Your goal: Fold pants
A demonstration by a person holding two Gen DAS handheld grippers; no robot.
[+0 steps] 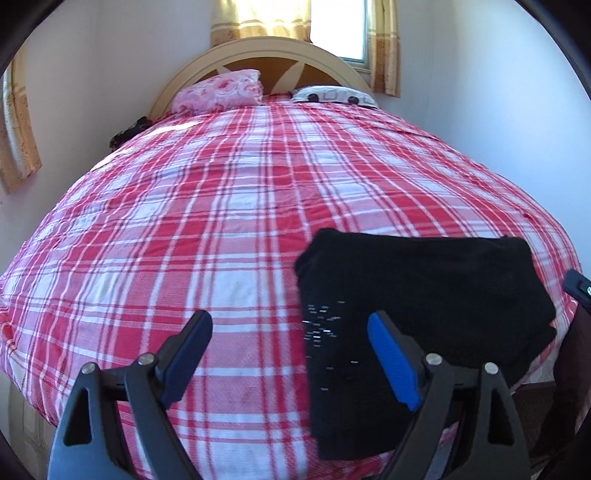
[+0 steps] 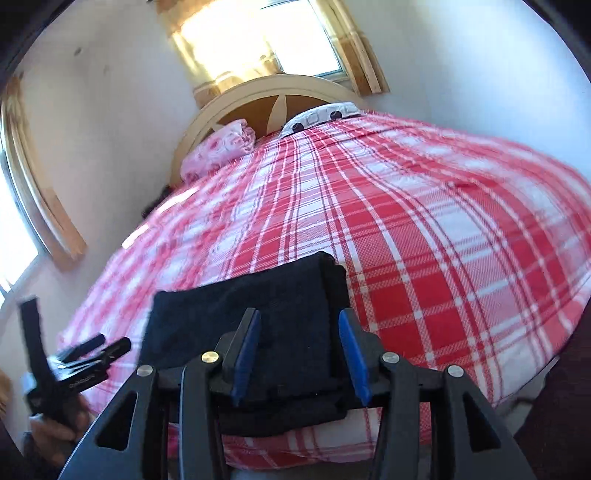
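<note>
The black pants (image 1: 417, 295) lie folded into a compact stack near the front edge of the red and white plaid bed (image 1: 221, 206). My left gripper (image 1: 291, 325) is open and empty, just above the bed at the stack's left edge. In the right wrist view the pants (image 2: 251, 314) lie right in front of my right gripper (image 2: 299, 325), which is open with its blue pads (image 2: 352, 354) over the stack's near edge. The left gripper also shows in the right wrist view (image 2: 107, 345) at the far left, held in a hand.
A pink floral pillow (image 1: 218, 92) and a white patterned pillow (image 1: 332, 95) lie by the cream headboard (image 1: 258, 55). A curtained window (image 1: 332, 26) is behind the bed. A dark object (image 1: 129, 133) sits at the bed's far left corner.
</note>
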